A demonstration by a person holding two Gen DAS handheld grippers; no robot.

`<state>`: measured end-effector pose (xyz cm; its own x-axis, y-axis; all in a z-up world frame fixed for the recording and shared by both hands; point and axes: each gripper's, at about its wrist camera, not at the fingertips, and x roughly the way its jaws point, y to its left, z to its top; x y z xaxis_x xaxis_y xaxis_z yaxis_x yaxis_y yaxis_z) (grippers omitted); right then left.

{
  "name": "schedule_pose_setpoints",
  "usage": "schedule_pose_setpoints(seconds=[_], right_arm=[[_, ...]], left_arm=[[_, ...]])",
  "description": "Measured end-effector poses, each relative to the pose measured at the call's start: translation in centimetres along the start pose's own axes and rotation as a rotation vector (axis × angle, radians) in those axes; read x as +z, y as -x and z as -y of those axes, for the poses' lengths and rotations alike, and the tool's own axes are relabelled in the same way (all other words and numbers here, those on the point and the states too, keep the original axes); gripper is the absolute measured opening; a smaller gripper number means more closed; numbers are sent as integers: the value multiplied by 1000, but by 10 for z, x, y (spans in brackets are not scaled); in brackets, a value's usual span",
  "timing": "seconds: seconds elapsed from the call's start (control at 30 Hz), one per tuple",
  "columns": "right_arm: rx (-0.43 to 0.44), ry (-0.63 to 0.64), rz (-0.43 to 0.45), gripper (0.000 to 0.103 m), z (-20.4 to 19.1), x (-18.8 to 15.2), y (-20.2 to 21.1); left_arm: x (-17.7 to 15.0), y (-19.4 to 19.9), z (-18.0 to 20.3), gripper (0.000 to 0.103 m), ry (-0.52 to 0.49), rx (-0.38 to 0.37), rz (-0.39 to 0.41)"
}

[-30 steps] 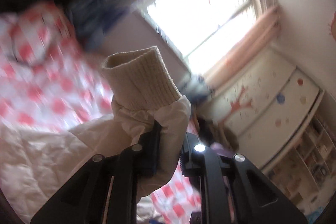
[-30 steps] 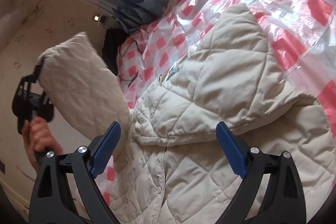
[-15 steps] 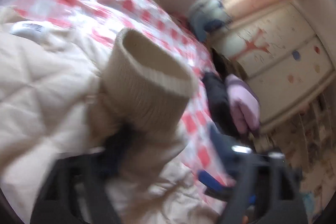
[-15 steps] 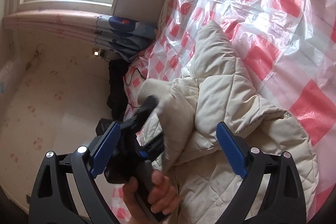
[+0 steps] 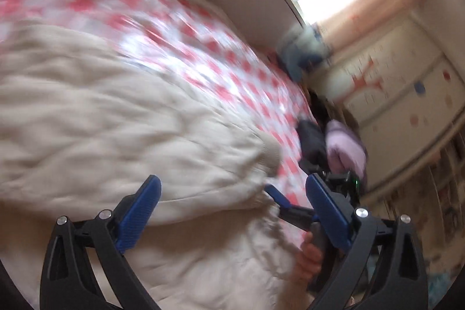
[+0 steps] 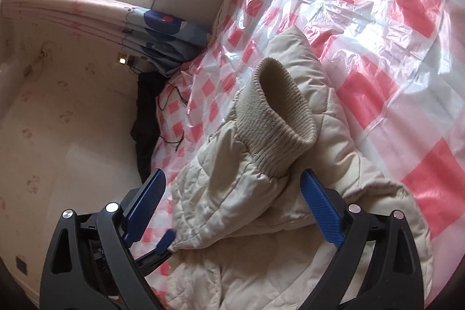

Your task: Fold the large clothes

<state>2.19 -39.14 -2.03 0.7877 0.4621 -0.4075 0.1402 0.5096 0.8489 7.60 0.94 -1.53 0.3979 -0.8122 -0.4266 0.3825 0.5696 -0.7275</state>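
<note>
While the cream quilted jacket lies spread on the bed over its red-checked plastic cover, both tongs are wide apart and hold nothing. Left tongs hang above the jacket body, blue pads clear of the cloth; this view is motion-blurred, so detail is poor. Right tongs straddle the folded-in sleeve, whose ribbed cuff stands up, mouth open, on top of the jacket. One blue pad of the left tongs shows at the sleeve's lower edge in the right view, seemingly touching it.

Risks, judged:
- Puffy sleeve may spring back or slide off, since nothing pins it and the filling is bulky.
- Slick plastic cover lets the whole jacket skid when a fold is dragged.
- Thick padding could slip out of a shallow pinch; a deep bite is needed.
- Tongs sit close together, so they could knock each other.
</note>
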Motion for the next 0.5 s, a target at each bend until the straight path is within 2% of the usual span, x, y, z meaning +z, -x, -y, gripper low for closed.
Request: schedule_pose_setpoints(seconds=[0.07, 0.1, 0.13, 0.2, 0.27, 0.3, 0.37, 0.43, 0.5], right_arm=[[-20, 23, -3, 90, 2, 0, -7], [-25, 42, 4, 90, 2, -1, -9], [-31, 69, 18, 90, 0, -1, -13], [-49, 148, 39, 90, -7, 0, -20], [-87, 212, 34, 84, -13, 1, -31], [-106, 228, 24, 80, -13, 3, -38], [-99, 204, -6, 32, -7, 9, -50], [-90, 205, -1, 22, -7, 14, -52], [-95, 280, 44, 20, -22, 11, -44]], left_arm=[[6, 28, -19, 95, 34, 42, 87], [13, 36, -25, 95, 35, 72, 103], [20, 45, -26, 95, 18, 106, 128], [27, 66, -30, 95, -31, 178, 231], [27, 76, -45, 96, -9, 245, 298], [29, 78, -56, 96, 28, 249, 300], [29, 75, -79, 96, 111, 250, 275], [27, 68, -94, 95, 161, 270, 255], [27, 67, -93, 96, 157, 272, 264]])
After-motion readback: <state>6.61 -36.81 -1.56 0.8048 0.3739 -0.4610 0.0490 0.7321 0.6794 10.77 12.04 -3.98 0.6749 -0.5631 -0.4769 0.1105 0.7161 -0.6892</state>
